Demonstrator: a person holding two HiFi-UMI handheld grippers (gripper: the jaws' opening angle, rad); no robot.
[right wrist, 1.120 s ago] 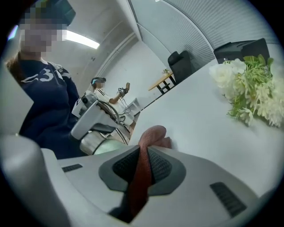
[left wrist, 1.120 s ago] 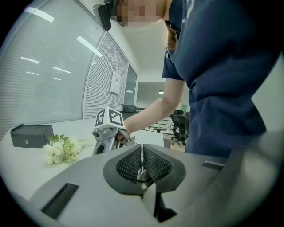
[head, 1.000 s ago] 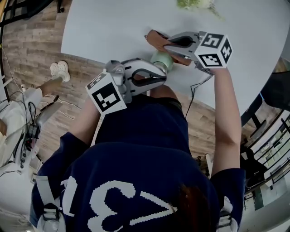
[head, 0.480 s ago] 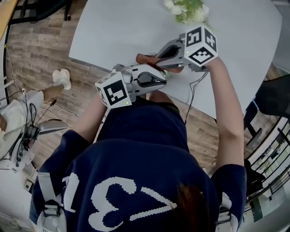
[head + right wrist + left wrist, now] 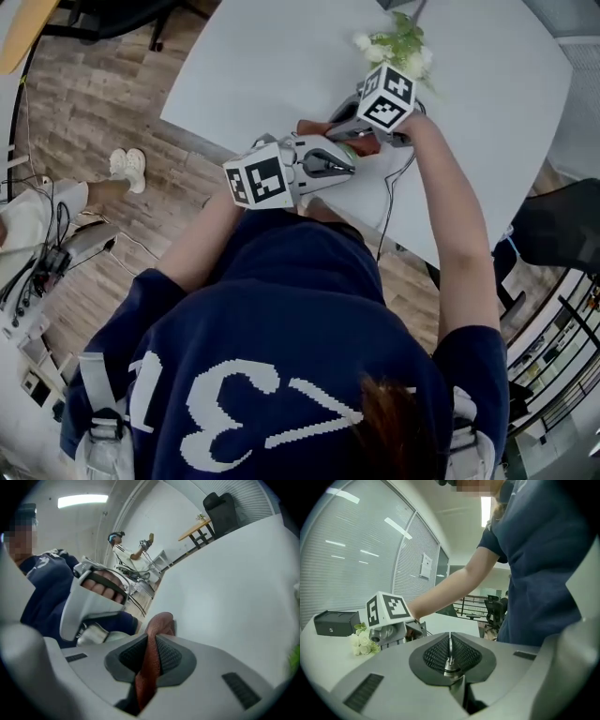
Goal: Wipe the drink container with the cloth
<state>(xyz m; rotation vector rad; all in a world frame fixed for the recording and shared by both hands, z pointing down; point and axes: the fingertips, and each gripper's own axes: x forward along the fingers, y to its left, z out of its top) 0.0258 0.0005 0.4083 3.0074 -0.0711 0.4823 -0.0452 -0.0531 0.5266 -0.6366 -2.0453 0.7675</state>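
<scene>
The right gripper's (image 5: 152, 645) pads pinch the rust-brown cloth (image 5: 158, 623). The left gripper's (image 5: 449, 654) pads press together on a thin metal part of the pale green drink container (image 5: 348, 150), near the white table's (image 5: 244, 66) edge. Since a second ago the right gripper has swung round, and its cube now sits just beside the flowers (image 5: 398, 42).

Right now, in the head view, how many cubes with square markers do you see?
2. One cube sits on the left gripper, at the table's near edge; the other is on the right gripper, closer to the flowers. None seems hidden.
</scene>
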